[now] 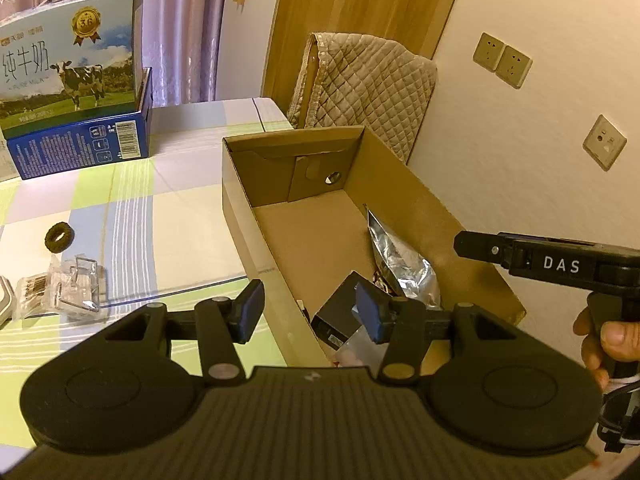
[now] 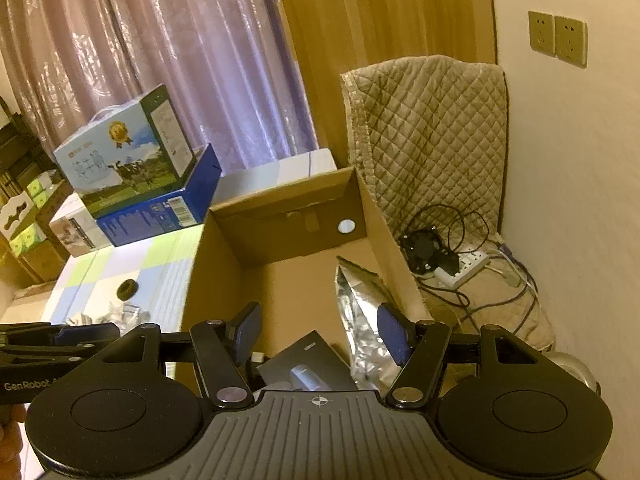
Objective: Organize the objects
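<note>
A: Left wrist view. Left gripper (image 1: pixel 310 312) partly open, holding nothing, hanging over the near wall of the cardboard box (image 1: pixel 240 216).
B: And the box?
A: Sitting on the checked surface (image 1: pixel 132 216), long side running from near to far, open top facing up. Inside: a silver bag (image 1: pixel 394 256) leaning on the right wall, tip pointing to the far end, and a black box (image 1: pixel 340 316) lying tilted at the near end.
B: On the surface?
A: A dark ring (image 1: pixel 59 235) lying flat, and clear clips (image 1: pixel 80 284) just near it. Well apart from the box.
B: Right side?
A: Right gripper (image 1: pixel 464 245) poking in from the right, over the box. Cannot tell its state here.

B: Right wrist view?
A: Right gripper (image 2: pixel 326 334) about half open, empty, above the black box (image 2: pixel 306 354) and silver bag (image 2: pixel 360 300). Same cardboard box (image 2: pixel 208 264), long way pointing off to the curtain (image 2: pixel 160 60). Ring (image 2: pixel 127 289) on the surface (image 2: pixel 100 276), left of the box.
</note>
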Demonstrator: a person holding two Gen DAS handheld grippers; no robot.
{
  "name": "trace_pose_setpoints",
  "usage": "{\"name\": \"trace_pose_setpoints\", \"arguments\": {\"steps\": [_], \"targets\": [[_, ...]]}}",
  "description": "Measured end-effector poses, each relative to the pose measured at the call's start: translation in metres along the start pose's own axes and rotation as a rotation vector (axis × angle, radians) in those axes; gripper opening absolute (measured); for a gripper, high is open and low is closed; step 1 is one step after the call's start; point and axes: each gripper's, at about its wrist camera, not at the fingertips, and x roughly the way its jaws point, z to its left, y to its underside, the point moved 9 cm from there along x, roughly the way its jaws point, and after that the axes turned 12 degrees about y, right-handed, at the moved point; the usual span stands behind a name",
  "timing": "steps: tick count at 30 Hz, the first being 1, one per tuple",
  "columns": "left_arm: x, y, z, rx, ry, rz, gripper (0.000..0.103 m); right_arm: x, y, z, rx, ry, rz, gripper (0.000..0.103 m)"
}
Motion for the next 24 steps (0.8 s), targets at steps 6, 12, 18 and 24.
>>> {"name": "trace_pose_setpoints", "arguments": {"steps": [6,12,18,24], "targets": [[-0.020,0.003,0.001,-0.007,-0.002,-0.016,0.051,-0.023,0.008,0.013,0.021,-0.024,-0.007,0.061],[-0.050,0.013,0.009,-0.019,-0.023,-0.037,0.058,-0.044,0.022,0.030,0.013,-0.048,-0.002,0.061],[-0.083,0.026,0.024,-0.018,-0.054,-0.063,0.069,-0.066,0.033,0.058,0.003,-0.094,-0.019,0.061],[-0.122,0.039,0.048,-0.031,-0.099,-0.102,0.077,-0.079,0.040,0.093,-0.022,-0.139,-0.029,0.061]]}}
